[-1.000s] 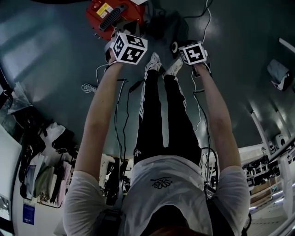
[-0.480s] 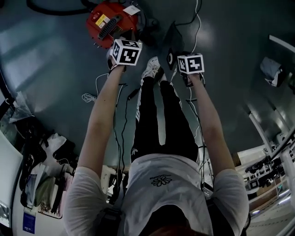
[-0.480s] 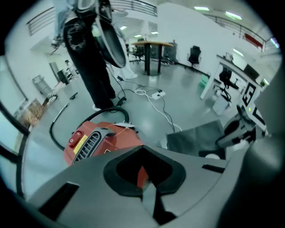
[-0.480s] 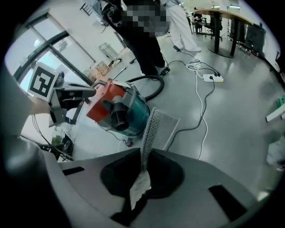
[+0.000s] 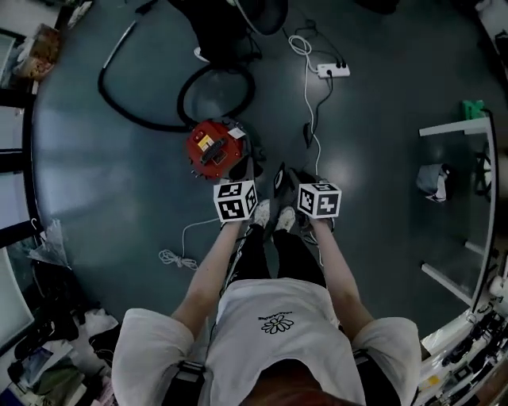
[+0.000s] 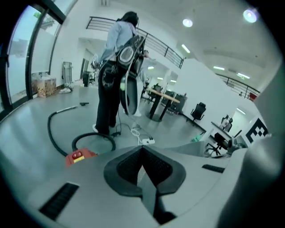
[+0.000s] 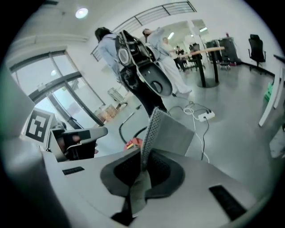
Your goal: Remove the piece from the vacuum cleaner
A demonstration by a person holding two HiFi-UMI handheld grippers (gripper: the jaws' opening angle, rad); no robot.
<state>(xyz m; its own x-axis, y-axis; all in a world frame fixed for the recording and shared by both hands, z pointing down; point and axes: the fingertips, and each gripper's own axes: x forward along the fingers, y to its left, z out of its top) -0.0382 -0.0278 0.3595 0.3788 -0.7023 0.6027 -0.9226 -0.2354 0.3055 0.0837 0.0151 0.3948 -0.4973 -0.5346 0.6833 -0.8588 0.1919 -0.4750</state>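
- Our right gripper [image 7: 143,171] is clamped on the flat grey piece [image 7: 173,133], which is now well away from the red vacuum cleaner [image 5: 214,151].
- Our left gripper [image 6: 143,167] has its jaws together on nothing, and it too has drawn back from the vacuum cleaner.

Left gripper [image 6: 143,165]: in the head view its jaws lie under the marker cube [image 5: 235,201].
Right gripper [image 7: 141,173]: likewise, jaws under its own marker cube [image 5: 320,199].
Piece [image 7: 171,133]: lower edge hidden between the right jaws.
Vacuum [image 6: 80,156]: in the left gripper view only a red corner clears the gripper body (in the right gripper view, a red scrap behind the piece).
Hose [image 5: 101,78]: upper-left end too small to make out.
Standing person [image 5: 230,24]: cut by the head view's top edge.
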